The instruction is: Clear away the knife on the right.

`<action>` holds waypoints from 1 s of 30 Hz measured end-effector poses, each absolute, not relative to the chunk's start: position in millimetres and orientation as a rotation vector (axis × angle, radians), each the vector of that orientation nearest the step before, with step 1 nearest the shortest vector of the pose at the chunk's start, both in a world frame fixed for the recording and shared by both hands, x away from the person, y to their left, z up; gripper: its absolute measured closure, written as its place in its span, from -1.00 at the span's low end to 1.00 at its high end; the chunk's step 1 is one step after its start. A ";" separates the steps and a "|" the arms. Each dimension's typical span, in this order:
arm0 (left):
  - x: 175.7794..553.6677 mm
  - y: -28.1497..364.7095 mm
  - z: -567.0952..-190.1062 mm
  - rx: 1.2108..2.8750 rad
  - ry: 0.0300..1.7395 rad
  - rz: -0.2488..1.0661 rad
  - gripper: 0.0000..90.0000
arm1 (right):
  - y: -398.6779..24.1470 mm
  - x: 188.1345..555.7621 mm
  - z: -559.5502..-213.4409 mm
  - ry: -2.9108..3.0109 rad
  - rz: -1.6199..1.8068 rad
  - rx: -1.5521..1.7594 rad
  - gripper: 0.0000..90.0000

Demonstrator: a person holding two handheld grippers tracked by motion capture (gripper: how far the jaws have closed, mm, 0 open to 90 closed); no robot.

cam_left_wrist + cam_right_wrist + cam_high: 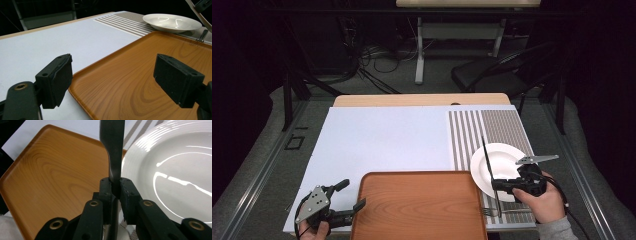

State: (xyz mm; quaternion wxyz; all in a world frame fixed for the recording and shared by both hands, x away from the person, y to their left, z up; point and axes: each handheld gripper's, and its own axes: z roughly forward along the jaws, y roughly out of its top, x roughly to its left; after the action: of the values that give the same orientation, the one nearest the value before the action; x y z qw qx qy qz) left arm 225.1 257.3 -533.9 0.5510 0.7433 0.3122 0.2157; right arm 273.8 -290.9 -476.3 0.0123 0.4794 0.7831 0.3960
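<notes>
My right gripper [498, 185] [115, 187] is shut on a slim dark table knife [486, 156] [113, 150], which juts away from the jaws across the left edge of the white plate [504, 156] [175, 170]. The plate [172, 22] lies on a striped placemat [492, 125] at the right. A brown wooden tray [417, 210] [140, 75] [50, 175] lies at the front centre, bare. A fork [507, 211] [202, 36] lies on the placemat near the front edge, below the plate. My left gripper [352, 194] [112, 80] stands open over the tray's left rim, with nothing between its pads.
A white board [382, 140] covers the wooden table under the tray and placemat. Beyond the table's far edge are a dark chair [492, 70], cables on the floor and a desk frame [419, 50].
</notes>
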 end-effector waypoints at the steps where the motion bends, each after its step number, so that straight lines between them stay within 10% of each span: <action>1: 225.0 257.4 -533.8 1.759 0.738 0.511 -0.64 | -287.5 272.8 -476.7 2.450 1.234 1.489 0.78; 30: 223.8 256.6 -533.1 1.765 0.725 0.512 -0.64 | -219.5 239.7 -488.4 2.729 1.028 1.306 0.78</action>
State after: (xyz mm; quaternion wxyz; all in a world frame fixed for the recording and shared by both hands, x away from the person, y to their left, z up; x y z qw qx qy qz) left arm 223.8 256.6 -533.1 0.5504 0.7460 0.3065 0.2162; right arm 239.7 -219.5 -488.4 -0.0269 0.4087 0.8537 0.3215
